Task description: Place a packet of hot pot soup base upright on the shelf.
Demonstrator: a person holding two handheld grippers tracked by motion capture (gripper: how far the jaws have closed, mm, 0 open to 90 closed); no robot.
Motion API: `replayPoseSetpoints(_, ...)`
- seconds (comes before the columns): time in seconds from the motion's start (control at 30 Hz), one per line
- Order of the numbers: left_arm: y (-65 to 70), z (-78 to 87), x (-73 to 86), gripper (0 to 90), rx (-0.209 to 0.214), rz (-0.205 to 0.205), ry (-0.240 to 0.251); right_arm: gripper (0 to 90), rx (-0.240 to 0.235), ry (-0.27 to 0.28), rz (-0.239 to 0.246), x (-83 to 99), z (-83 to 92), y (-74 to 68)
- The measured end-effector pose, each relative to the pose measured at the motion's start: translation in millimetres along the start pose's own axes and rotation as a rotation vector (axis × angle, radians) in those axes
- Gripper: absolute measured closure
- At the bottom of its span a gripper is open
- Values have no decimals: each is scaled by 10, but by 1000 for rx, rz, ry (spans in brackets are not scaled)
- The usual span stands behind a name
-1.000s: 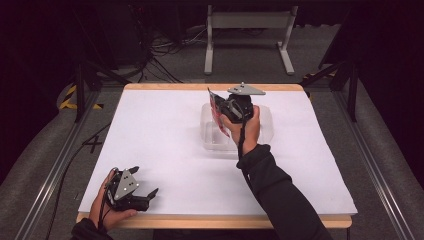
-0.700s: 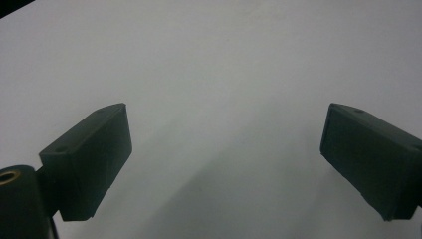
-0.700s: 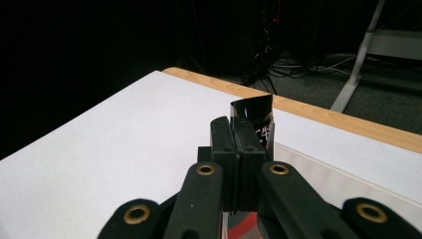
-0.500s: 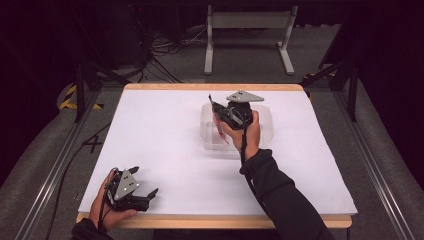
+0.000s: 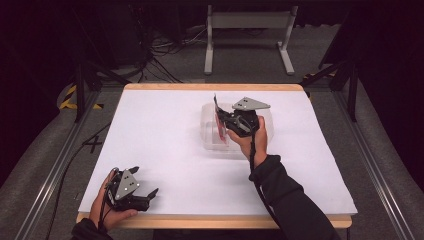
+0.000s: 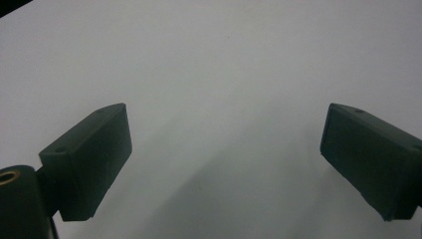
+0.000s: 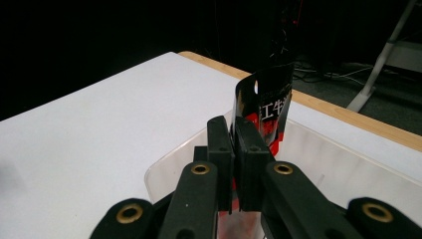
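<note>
My right gripper is shut on a flat black-and-red packet, which stands on edge. Its lower part is inside a clear plastic container at the middle back of the white table. In the right gripper view the jaws pinch the packet near its lower part. Its black top, with a hang hole, rises above them over the container's rim. My left gripper rests in a hand at the table's front left corner. It is open, with bare tabletop between its jaws.
A wooden edge runs along the back of the table. Behind it are a grey metal stand and cables on the floor. Metal rails run along both sides of the table.
My right gripper has moved down and a little nearer with the packet, lowering it into the clear container. The left gripper has stayed where it was.
</note>
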State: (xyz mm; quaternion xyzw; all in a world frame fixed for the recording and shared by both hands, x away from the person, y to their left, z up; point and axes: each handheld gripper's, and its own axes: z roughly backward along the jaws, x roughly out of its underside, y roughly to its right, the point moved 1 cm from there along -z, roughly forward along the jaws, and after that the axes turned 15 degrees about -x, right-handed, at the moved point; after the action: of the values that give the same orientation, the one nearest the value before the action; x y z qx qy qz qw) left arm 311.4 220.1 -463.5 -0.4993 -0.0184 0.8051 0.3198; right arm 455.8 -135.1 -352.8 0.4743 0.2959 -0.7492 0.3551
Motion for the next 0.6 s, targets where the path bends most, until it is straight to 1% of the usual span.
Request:
replayPoseSetpoints(0.07, 1, 0, 0, 67, -1, 0, 0, 869, -2, -8, 5, 17, 18, 3)
replayPoseSetpoints(0.2, -1, -4, -1, 67, -1, -1, 2, 865, -3, -41, 16, 74, 25, 5)
replayPoseSetpoints(0.3, -1, -5, -1, 67, -2, 0, 0, 865, -11, -40, 9, 103, 44, 24)
replayPoseSetpoints(0.47, -3, -6, 0, 67, 0, 1, -1, 857, 0, -49, 20, 105, 69, 30)
replayPoseSetpoints(0.53, -1, -5, -1, 67, -2, 0, 0, 853, 12, -48, 25, 110, 77, 25)
replayPoseSetpoints(0.6, 0, -4, -1, 67, -2, 0, 0, 844, 6, -54, 25, 113, 83, 23)
